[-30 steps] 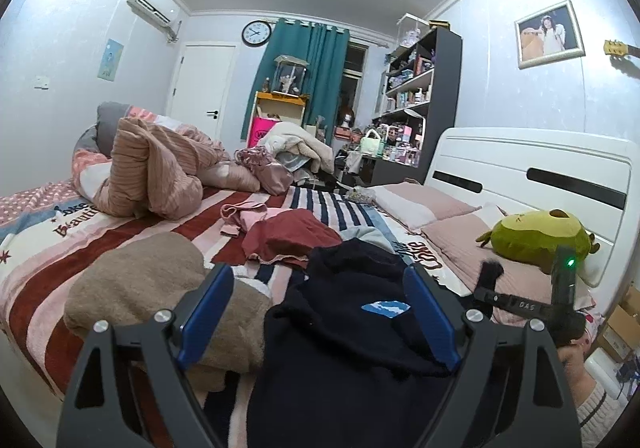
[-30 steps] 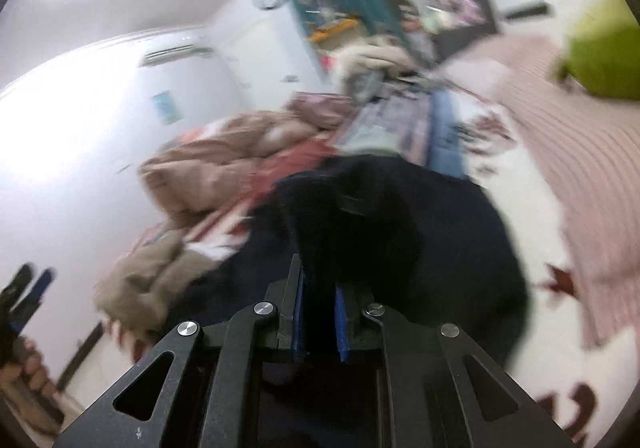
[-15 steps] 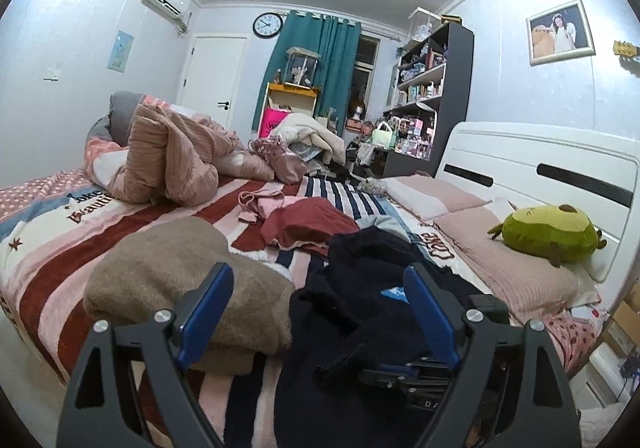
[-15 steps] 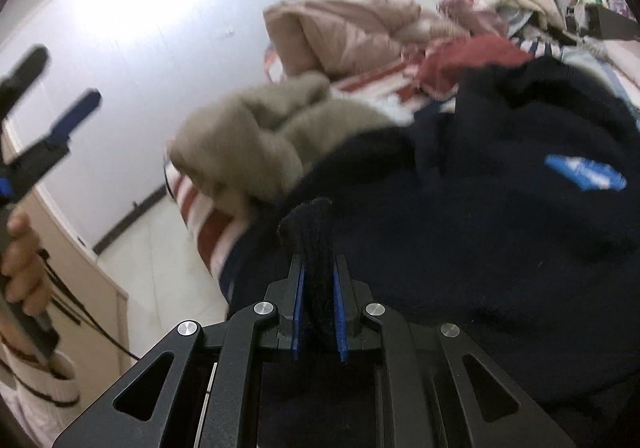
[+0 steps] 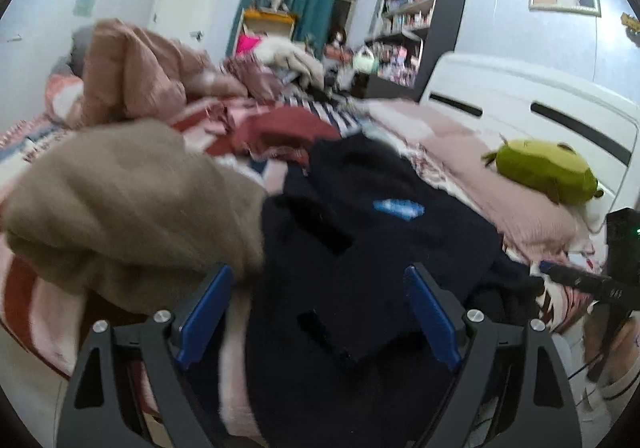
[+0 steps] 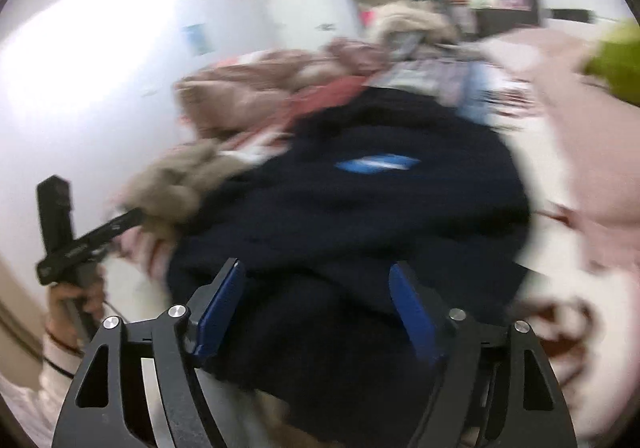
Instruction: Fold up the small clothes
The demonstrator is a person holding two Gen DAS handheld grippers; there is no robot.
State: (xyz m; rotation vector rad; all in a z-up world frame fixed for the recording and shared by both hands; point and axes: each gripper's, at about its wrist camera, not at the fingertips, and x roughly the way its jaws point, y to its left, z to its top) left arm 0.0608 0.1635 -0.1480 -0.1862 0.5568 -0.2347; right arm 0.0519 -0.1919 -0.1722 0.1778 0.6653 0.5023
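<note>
Left wrist view: my left gripper [image 5: 318, 312] stands wide and empty over the near edge of the dark navy garment [image 5: 372, 232], tan sweater [image 5: 132, 204] just beyond my left finger. Right wrist view, blurred: my right gripper [image 6: 318, 306] has just been opening, its pinched fold released; navy cloth lies loose between my fingers, unpressed. Fold looks laid, regrasp next.

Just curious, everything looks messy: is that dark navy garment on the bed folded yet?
Not neatly folded: the navy garment lies rumpled and bunched on the bed, blue label showing.
</note>
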